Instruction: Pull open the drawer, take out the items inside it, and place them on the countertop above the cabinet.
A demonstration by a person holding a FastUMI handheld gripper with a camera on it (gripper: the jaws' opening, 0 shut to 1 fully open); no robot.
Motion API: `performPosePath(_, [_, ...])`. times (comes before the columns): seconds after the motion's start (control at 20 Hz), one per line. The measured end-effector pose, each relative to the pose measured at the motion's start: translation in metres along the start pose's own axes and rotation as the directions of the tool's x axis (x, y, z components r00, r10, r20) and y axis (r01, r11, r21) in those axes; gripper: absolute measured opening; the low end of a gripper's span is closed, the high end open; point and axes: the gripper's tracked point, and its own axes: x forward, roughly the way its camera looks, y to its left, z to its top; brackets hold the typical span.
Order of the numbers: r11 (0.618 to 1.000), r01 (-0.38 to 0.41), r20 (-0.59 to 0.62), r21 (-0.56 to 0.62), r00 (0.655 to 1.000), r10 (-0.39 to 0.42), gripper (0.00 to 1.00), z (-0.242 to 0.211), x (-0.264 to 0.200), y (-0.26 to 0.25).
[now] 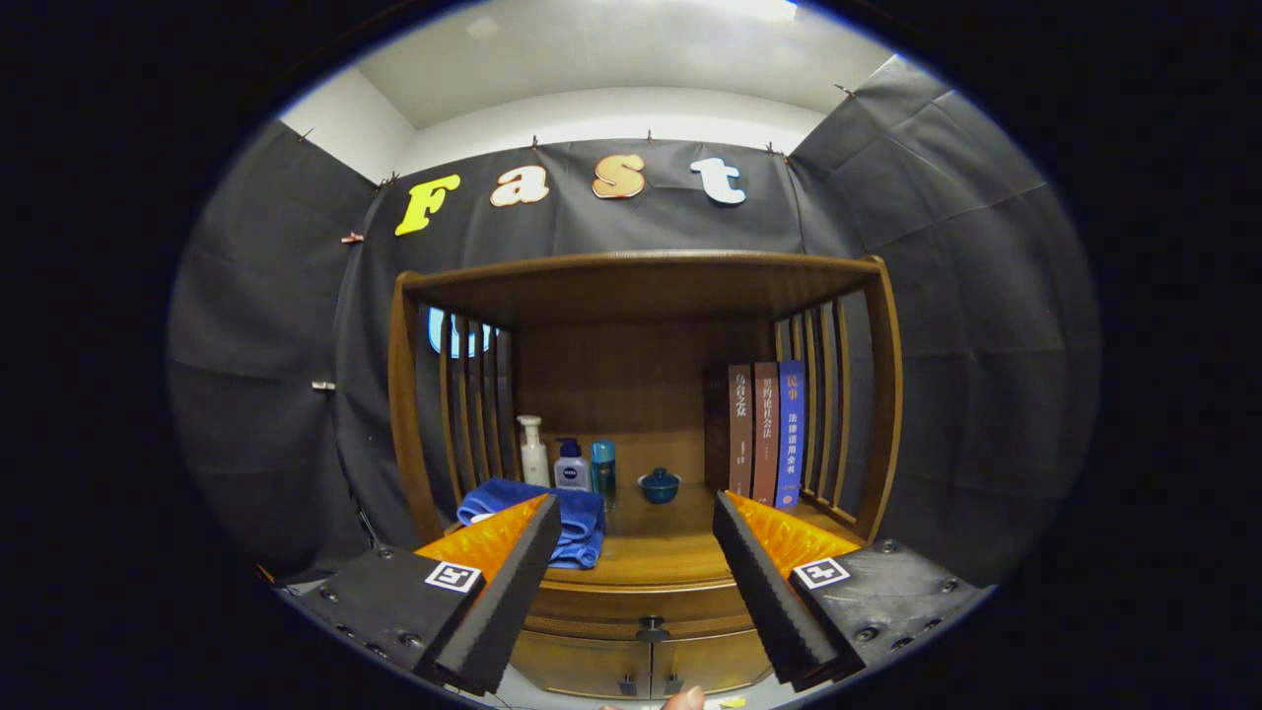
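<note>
Wooden cabinet (641, 286) against black cloth wall (256, 394), countertop (656, 552) beyond wide-spread, empty claw (636, 513).

Light falls from a bright fixture on the ceiling (759, 10), so the cabinet (641, 414) is warmly lit while its upper shelf stays in shadow, and the strong fisheye lens bends its posts outward, with the picture sharp in the middle and softer at the rim.
</note>
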Motion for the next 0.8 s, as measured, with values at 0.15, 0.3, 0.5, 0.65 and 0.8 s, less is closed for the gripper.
performPosePath(0.15, [1.000, -0.002, -0.037, -0.012, 0.999, 0.002, 0.99, -0.043, 0.015, 0.004])
performPosePath(0.3, [1.000, -0.002, -0.064, -0.017, 0.998, 0.001, 0.99, -0.081, 0.027, 0.002])
performPosePath(0.5, [1.000, -0.001, -0.102, 0.013, 0.995, 0.002, 1.00, -0.129, 0.039, -0.002])
performPosePath(0.65, [1.000, 0.001, -0.142, 0.007, 0.990, 0.000, 0.99, -0.161, 0.051, -0.005])
performPosePath(0.8, [0.999, 0.043, -0.195, 0.001, 0.980, -0.042, 0.99, -0.193, 0.056, -0.016])
